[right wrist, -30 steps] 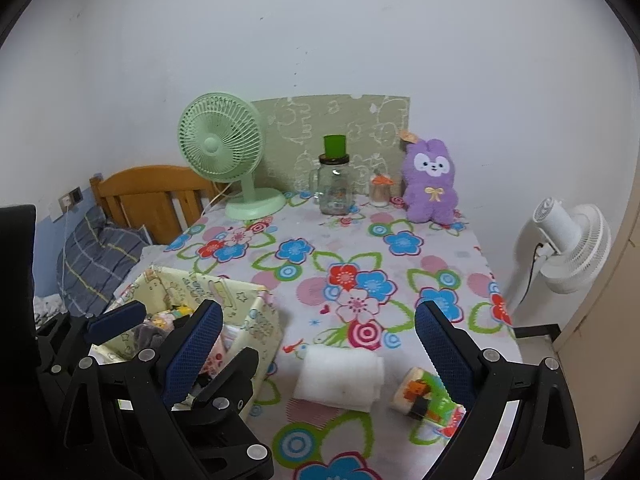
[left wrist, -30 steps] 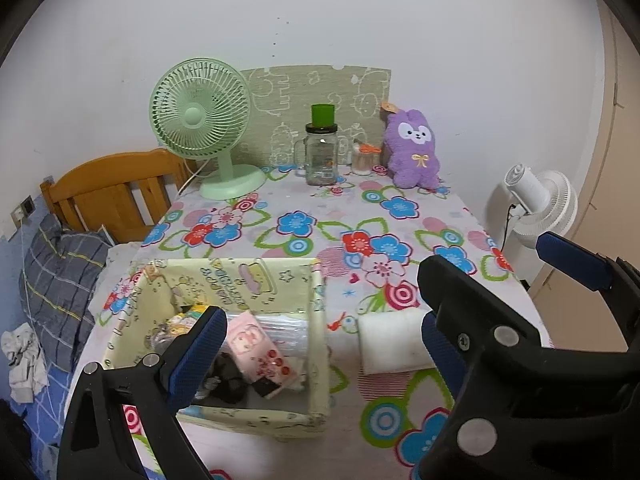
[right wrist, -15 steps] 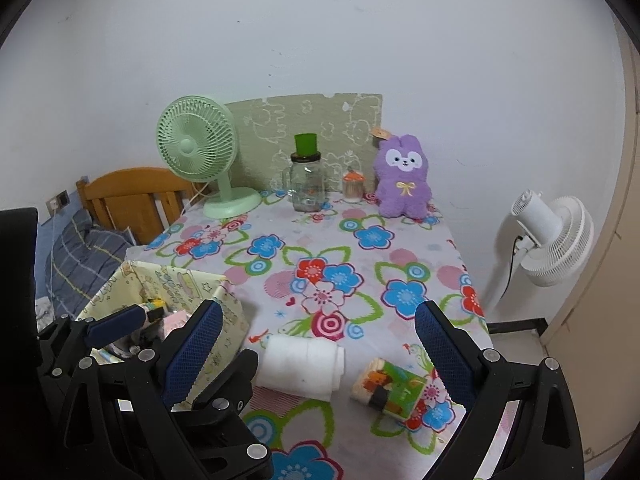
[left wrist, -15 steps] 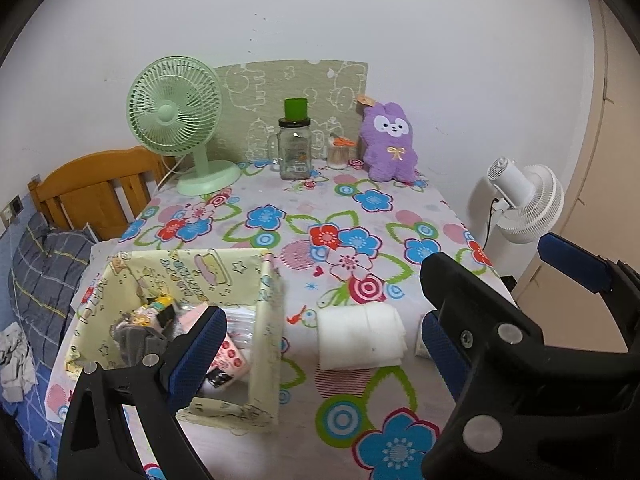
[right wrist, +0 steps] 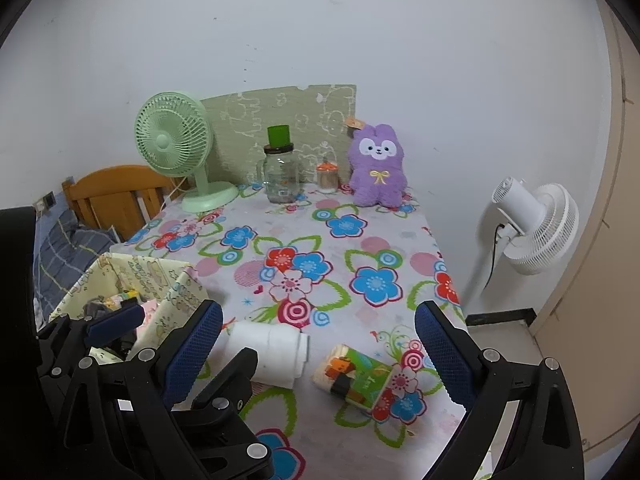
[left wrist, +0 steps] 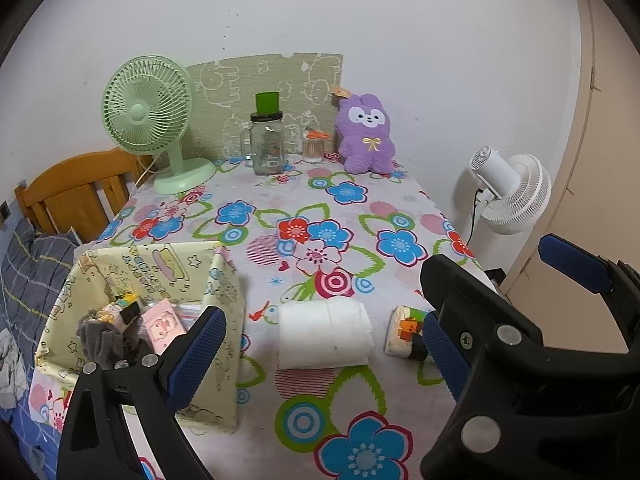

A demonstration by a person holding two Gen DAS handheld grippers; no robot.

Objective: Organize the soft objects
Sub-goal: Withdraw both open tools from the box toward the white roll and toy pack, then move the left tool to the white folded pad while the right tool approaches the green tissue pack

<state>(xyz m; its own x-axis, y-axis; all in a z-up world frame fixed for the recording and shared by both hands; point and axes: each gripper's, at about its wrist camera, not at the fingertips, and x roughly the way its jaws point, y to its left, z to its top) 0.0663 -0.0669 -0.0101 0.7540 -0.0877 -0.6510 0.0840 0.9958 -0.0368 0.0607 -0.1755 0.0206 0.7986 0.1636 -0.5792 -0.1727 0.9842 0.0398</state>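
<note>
The job looks partly done. The yellow fabric bin [left wrist: 224, 308] at the near left corner of the table [left wrist: 360, 216] already holds several small things: a grey sock [left wrist: 100, 340], a pink packet [left wrist: 162, 326] and a small colourful pack [left wrist: 120, 308]. Two soft things lie outside it on the flowered cloth: a white rolled towel [left wrist: 324, 334] just right of the bin, and a printed tissue pack [right wrist: 356, 376] to the right of the towel, near the table's right edge. A purple plush rabbit [right wrist: 376, 168] sits upright at the far edge against the wall; whether it belongs in the bin cannot be told.

The left gripper [left wrist: 316, 356] is spread wide and empty, above the towel. The right gripper [right wrist: 316, 348] is also spread wide and empty, framing towel and pack. Neither touches anything, so at least two pickups probably remain.
</note>
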